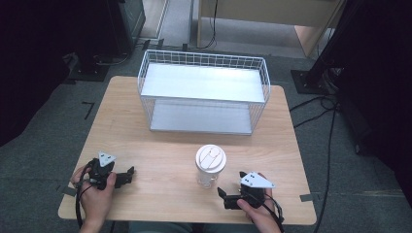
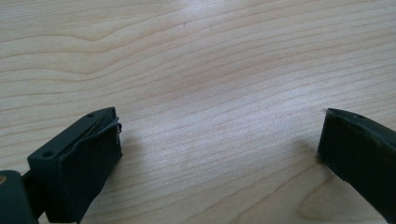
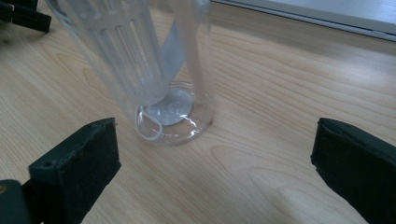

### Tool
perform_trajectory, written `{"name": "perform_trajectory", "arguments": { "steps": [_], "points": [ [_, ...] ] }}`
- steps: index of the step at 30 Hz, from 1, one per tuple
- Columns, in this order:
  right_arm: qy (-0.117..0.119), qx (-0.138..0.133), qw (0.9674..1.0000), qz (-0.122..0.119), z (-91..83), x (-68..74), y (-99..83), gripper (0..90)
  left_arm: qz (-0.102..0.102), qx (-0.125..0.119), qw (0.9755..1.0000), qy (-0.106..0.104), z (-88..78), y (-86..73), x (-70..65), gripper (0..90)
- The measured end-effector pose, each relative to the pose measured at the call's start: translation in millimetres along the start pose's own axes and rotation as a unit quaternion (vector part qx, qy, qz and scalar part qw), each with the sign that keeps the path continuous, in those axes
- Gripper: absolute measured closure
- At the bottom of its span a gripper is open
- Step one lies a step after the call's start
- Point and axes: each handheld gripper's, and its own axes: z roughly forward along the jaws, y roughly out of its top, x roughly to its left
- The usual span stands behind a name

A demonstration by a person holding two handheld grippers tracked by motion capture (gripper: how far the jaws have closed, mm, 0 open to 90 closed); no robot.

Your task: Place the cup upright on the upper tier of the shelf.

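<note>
A clear ribbed plastic cup (image 1: 210, 167) with a white lid stands upright on the wooden table (image 1: 160, 145), near its front middle. In the right gripper view the cup's base (image 3: 175, 116) rests just ahead of the jaws, left of centre, apart from both pads. My right gripper (image 1: 222, 196) lies low at the front right, pointing left toward the cup, open with nothing between its fingers (image 3: 215, 135). My left gripper (image 1: 128, 175) sits at the front left, pointing right. Its jaws (image 2: 219, 126) are wide apart over bare wood.
A white wire rack (image 1: 204, 57) with two shelf levels stands at the back middle of the table. Cables trail over the grey floor at the right (image 1: 320, 111). Part of the left gripper (image 3: 18, 16) shows behind the cup in the right gripper view.
</note>
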Motion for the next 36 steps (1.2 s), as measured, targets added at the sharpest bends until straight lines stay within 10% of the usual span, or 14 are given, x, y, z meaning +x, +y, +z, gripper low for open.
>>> {"name": "perform_trajectory", "arguments": {
  "steps": [21,36],
  "points": [
    [0.008,-0.065,0.9979,0.0,21.3,31.2,21.1,1.6,0.0,0.0,1.0,0.0,0.0,0.0,0.1,0.0],
    [-0.001,-0.159,0.9869,0.028,32.6,43.4,27.0,0.4,0.001,0.0,1.0,0.0,-0.1,0.0,0.2,0.0]
  ]
}}
